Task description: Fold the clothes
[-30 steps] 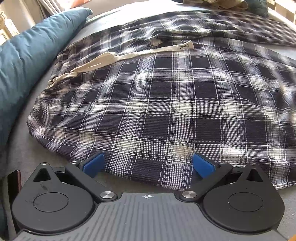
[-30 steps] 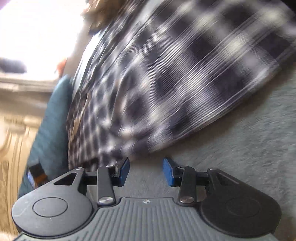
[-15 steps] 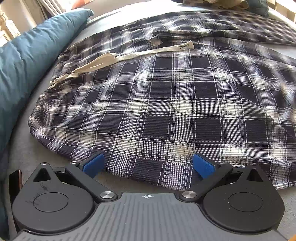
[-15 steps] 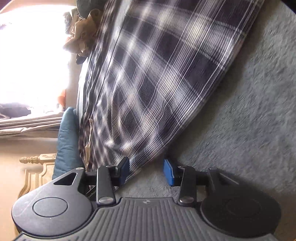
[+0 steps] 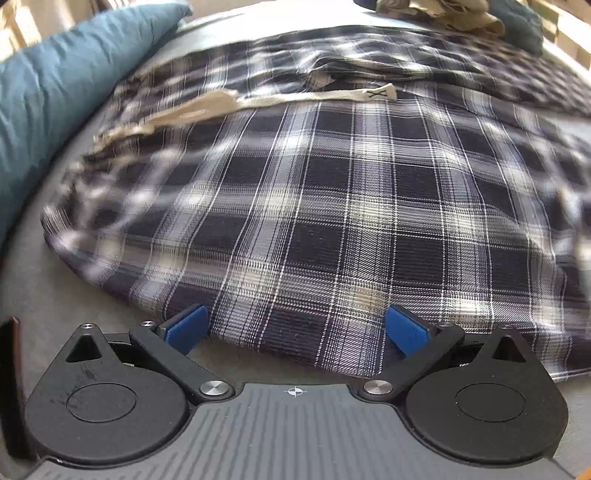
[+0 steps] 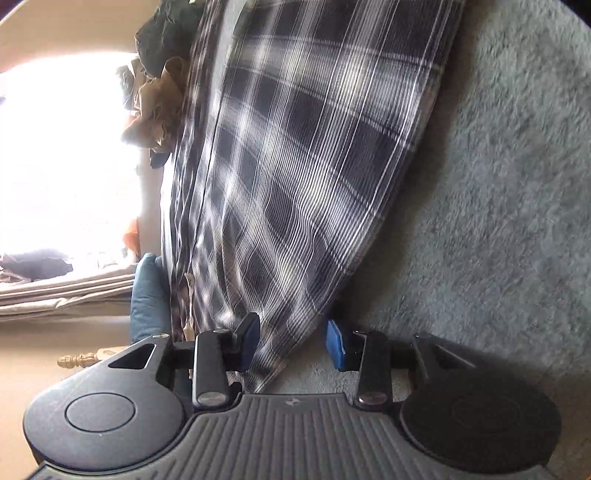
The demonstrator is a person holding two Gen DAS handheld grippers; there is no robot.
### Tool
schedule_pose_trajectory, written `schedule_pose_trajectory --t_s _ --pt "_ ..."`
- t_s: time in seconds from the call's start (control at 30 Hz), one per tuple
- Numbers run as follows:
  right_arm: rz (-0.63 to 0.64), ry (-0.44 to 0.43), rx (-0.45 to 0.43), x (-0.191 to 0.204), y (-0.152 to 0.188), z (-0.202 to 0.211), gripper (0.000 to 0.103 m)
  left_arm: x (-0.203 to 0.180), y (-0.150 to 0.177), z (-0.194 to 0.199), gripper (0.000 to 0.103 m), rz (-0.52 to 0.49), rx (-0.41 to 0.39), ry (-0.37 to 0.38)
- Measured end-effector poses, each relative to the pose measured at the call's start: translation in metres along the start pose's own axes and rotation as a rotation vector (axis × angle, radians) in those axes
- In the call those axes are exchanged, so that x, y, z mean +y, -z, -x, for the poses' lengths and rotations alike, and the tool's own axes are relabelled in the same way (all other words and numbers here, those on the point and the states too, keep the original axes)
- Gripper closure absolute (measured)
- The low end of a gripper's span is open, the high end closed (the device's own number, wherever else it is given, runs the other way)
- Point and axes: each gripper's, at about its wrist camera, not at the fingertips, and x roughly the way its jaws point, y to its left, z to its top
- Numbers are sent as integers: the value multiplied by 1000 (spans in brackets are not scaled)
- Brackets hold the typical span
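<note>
A navy and white plaid garment (image 5: pixel 332 206) lies spread on a grey bed surface (image 5: pixel 74 295), with a cream drawstring (image 5: pixel 295 98) across its upper part. My left gripper (image 5: pixel 295 328) is open and low at the garment's near hem, its blue pads on either side of the cloth edge. In the right wrist view the camera is rolled sideways. The same plaid garment (image 6: pixel 295 184) runs up the frame, and its corner reaches in between the blue pads of my open right gripper (image 6: pixel 291 343).
A teal pillow (image 5: pixel 55 96) lies along the left of the bed. A heap of tan and dark clothes (image 5: pixel 443 13) sits at the far end, seen also as a clothes heap (image 6: pixel 159 103) by a bright window. Grey bedding (image 6: pixel 498 221) is to the right of the garment.
The right gripper has swung around and moved in until the garment's corner sits between its pads. The left gripper has edged slightly nearer the hem; the cloth's left side is blurred with motion.
</note>
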Motion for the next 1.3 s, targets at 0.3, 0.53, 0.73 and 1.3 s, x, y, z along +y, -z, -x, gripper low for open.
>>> schedule_pose_trajectory --t_s 0.3,0.53,0.73,1.3 --pt "-70 -63 9 -19 -4 4 63 13 -2 -5 0 77 24 46" --pt "-37 -101 75 -11 -5 -19 63 17 -2 -2 0 101 22 46" --pt "33 -103 136 4 3 -41 63 20 -2 2 1 78 -8 6" --pt "111 -98 186 26 9 -76 79 134 3 4 34 480 -88 -68"
